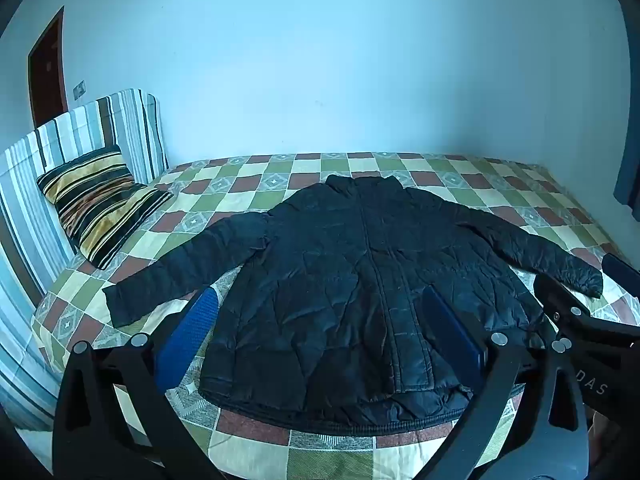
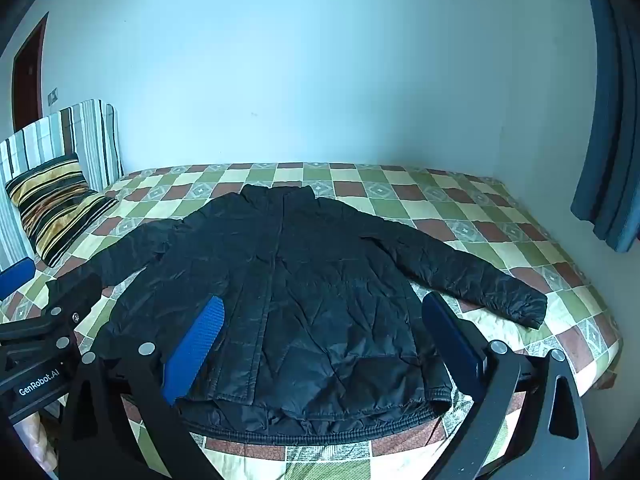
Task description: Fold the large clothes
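A black padded jacket (image 1: pixel 352 280) lies flat on the checked bed (image 1: pixel 256 184), front up, zipped, collar at the far side, both sleeves spread out. It also shows in the right wrist view (image 2: pixel 304 288). My left gripper (image 1: pixel 320 332) is open, its blue pads wide apart, held above the jacket's near hem. My right gripper (image 2: pixel 324 336) is open too, above the hem and right side. Neither touches the jacket. The right gripper's body (image 1: pixel 592 336) shows at the right edge of the left wrist view.
A striped pillow (image 1: pixel 100 204) leans on a striped headboard (image 1: pixel 80 136) at the left. A pale wall runs behind the bed. A blue curtain (image 2: pixel 612 120) hangs at the right. A dark door (image 1: pixel 46 68) stands at far left.
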